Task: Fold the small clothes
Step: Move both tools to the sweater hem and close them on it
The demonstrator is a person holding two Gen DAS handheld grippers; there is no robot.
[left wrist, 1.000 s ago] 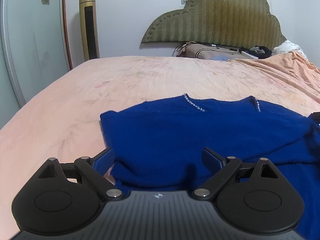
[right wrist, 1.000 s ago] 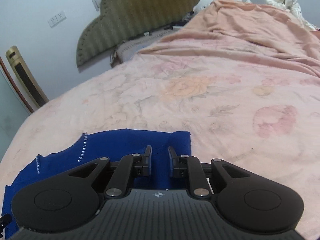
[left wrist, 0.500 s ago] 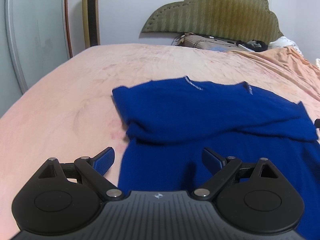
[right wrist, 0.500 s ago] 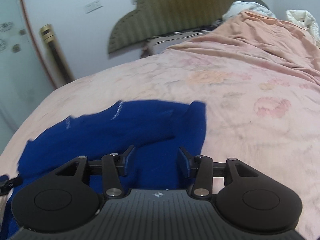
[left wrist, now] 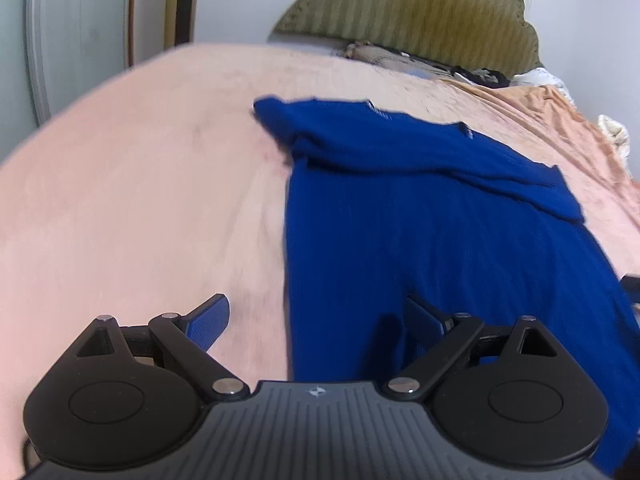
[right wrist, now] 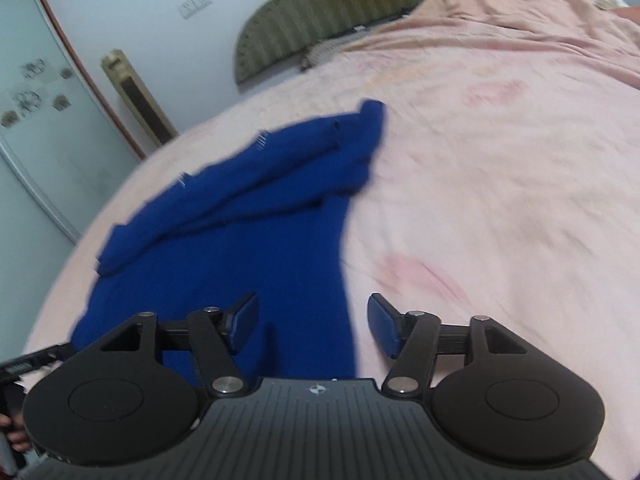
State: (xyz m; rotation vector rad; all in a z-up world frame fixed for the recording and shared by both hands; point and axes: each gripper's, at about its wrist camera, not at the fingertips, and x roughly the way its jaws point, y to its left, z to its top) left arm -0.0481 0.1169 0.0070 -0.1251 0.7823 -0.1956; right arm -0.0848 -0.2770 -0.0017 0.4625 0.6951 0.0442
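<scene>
While both grippers, left point(left wrist: 318, 322) and right point(right wrist: 314, 322), are held apart, a knit blue top point(left wrist: 440, 220) is seen on pink sheet point(left wrist: 140, 180), sleeves folded across.

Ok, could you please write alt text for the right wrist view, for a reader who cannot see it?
An open right gripper hovers over the right edge of a dark blue sweater lying on a pink floral bedsheet, its sleeves folded across the chest. An olive headboard stands behind.

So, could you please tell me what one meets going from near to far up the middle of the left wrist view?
left gripper → blue sweater → pink bedsheet → pillow → green headboard
</scene>
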